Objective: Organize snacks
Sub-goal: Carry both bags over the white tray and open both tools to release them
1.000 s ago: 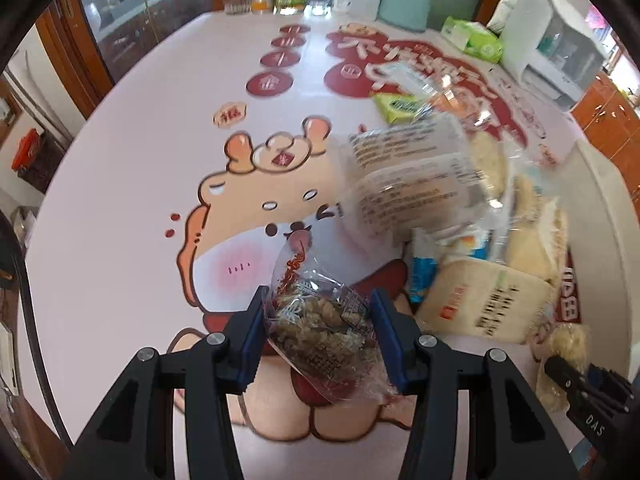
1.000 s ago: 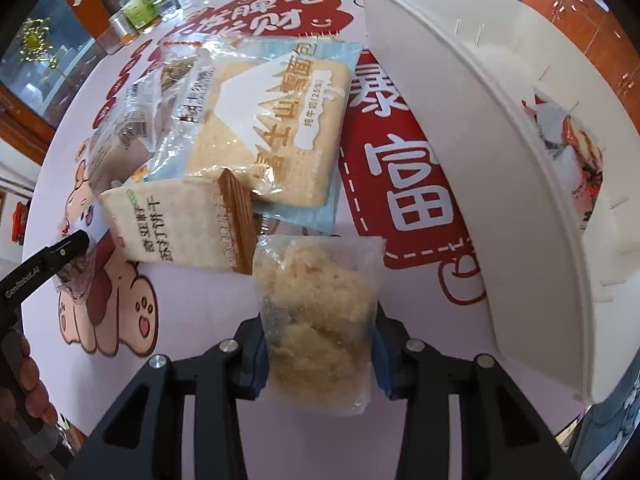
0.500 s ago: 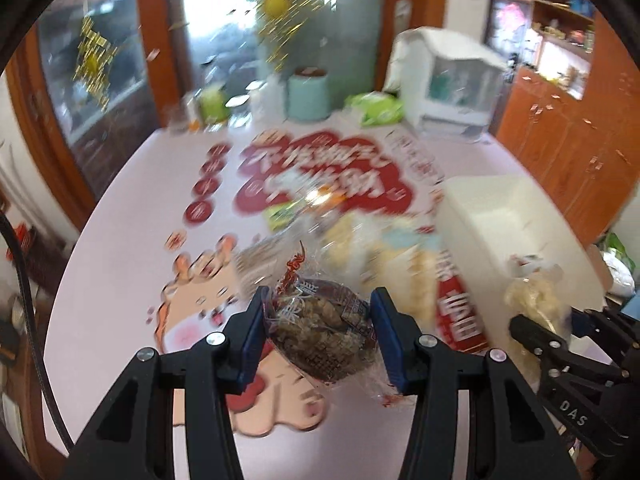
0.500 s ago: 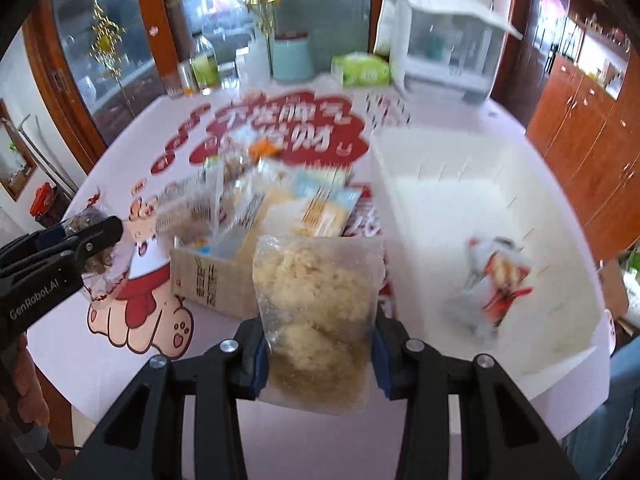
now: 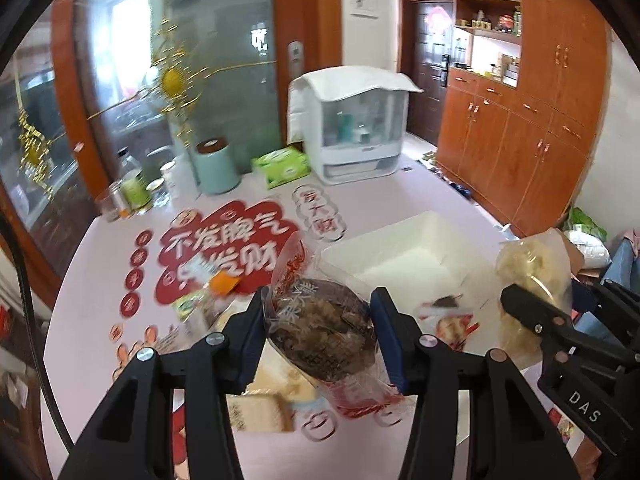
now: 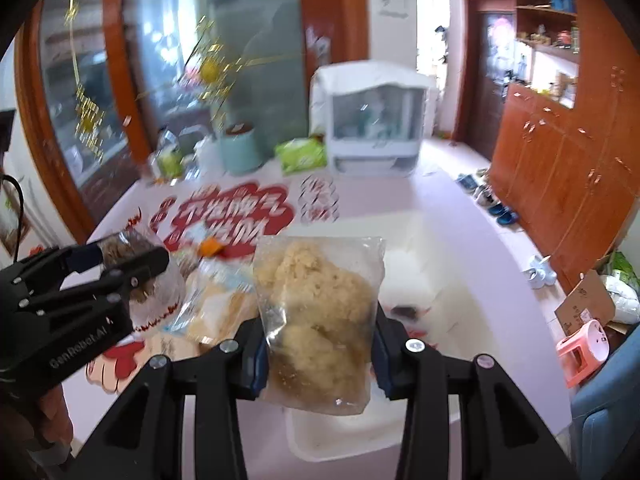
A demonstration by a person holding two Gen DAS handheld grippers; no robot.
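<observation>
My left gripper (image 5: 318, 336) is shut on a clear bag of dark brown snacks (image 5: 320, 328) with red print, held in the air above the table. My right gripper (image 6: 318, 344) is shut on a clear bag of pale yellow crumbly snacks (image 6: 320, 312), also lifted. Each gripper shows in the other's view: the right one (image 5: 532, 312) at the right with its yellow bag (image 5: 532, 268), the left one (image 6: 132, 264) at the left with the brown bag (image 6: 156, 292). A white bin (image 5: 384, 252) lies below and ahead, with a red-and-white packet (image 5: 448, 320) inside.
Several snack packets (image 6: 224, 300) and a biscuit box (image 5: 260, 412) lie on the pink printed tablecloth (image 5: 96, 292). At the far end stand a mint canister (image 5: 214, 166), a green tissue pack (image 5: 282, 166), jars (image 5: 134, 190) and a white covered rack (image 5: 352, 128). Wooden cabinets (image 5: 532, 140) are on the right.
Both grippers rose from close to the table, each carrying its bag, and tilted up so the room shows. The white bin now lies under and ahead of them.
</observation>
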